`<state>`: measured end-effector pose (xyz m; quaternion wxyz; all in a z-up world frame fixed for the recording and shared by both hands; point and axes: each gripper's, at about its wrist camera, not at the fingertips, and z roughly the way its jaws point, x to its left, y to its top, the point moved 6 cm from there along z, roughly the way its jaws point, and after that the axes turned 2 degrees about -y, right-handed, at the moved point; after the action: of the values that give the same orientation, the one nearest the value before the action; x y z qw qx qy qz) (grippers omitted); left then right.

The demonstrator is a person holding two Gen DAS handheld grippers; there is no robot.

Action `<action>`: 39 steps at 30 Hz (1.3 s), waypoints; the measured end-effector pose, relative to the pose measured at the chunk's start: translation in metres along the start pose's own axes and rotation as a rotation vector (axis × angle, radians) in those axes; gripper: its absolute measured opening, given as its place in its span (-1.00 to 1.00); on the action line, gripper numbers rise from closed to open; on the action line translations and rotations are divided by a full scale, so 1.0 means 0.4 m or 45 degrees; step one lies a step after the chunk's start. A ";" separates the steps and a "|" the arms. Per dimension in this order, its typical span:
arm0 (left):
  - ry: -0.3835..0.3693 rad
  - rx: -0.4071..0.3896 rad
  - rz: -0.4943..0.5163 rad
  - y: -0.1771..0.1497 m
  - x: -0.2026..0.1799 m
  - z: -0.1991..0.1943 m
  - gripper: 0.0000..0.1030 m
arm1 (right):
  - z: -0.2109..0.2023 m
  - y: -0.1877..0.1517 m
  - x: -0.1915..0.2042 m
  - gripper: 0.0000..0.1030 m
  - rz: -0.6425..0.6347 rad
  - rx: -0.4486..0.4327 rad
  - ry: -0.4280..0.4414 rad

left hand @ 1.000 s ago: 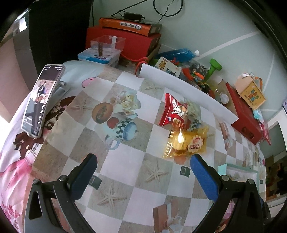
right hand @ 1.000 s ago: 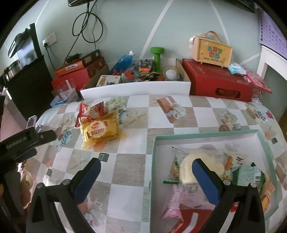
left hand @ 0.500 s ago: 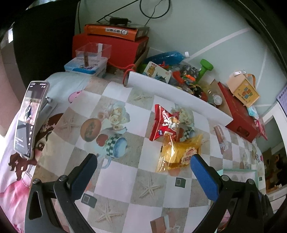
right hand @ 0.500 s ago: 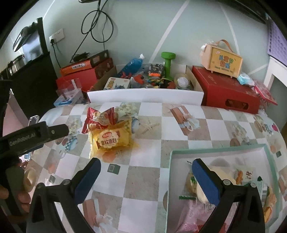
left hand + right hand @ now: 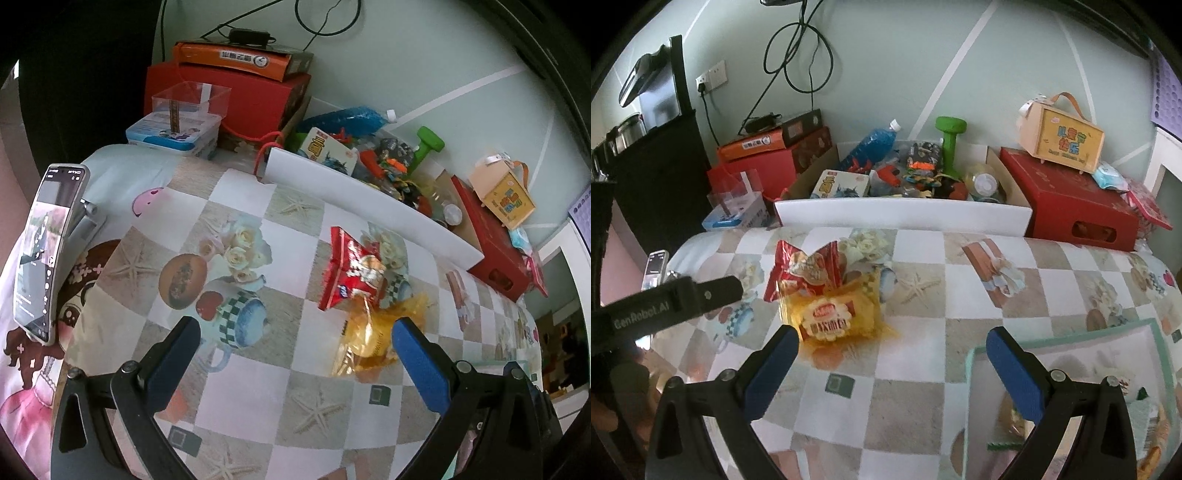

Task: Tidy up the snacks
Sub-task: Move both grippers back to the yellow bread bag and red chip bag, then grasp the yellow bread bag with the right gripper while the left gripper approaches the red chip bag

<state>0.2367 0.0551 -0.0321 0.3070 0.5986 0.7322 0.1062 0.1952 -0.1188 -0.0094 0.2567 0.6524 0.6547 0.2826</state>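
Note:
A yellow snack packet point(image 5: 837, 316) lies on the checked tablecloth with a red snack packet point(image 5: 802, 266) just behind it. Both also show in the left wrist view, the yellow packet point(image 5: 369, 338) and the red packet point(image 5: 351, 275). My right gripper point(image 5: 888, 349) is open and empty, close in front of the yellow packet. My left gripper point(image 5: 295, 338) is open and empty, with its right finger beside the yellow packet. A teal-rimmed box point(image 5: 969, 363) with several snacks inside sits at lower right in the right wrist view.
A phone point(image 5: 44, 251) on a stand is at the table's left edge. A white-fronted box of clutter point(image 5: 905, 216) lines the back edge, with red boxes point(image 5: 1071, 201) and a green dumbbell point(image 5: 949, 144) behind. The left gripper's arm point(image 5: 665, 306) crosses the left side.
Both grippers have moved forward toward the two packets. The box of snacks has slid toward the lower right of the right wrist view. Both grippers stay open.

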 end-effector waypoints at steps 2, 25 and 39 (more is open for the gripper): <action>-0.004 -0.010 -0.002 0.006 0.006 0.004 1.00 | 0.008 0.004 0.007 1.00 0.006 -0.009 0.011; -0.048 -0.058 -0.039 0.035 0.048 0.077 1.00 | 0.171 -0.009 0.096 1.00 -0.002 0.003 0.115; -0.035 -0.052 -0.024 0.025 0.045 0.107 1.00 | 0.219 -0.050 0.110 1.00 -0.041 0.067 0.130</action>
<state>0.2678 0.0654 -0.0662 0.3301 0.5867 0.7313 0.1100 0.2421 -0.0717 -0.0842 0.2104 0.6331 0.6844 0.2941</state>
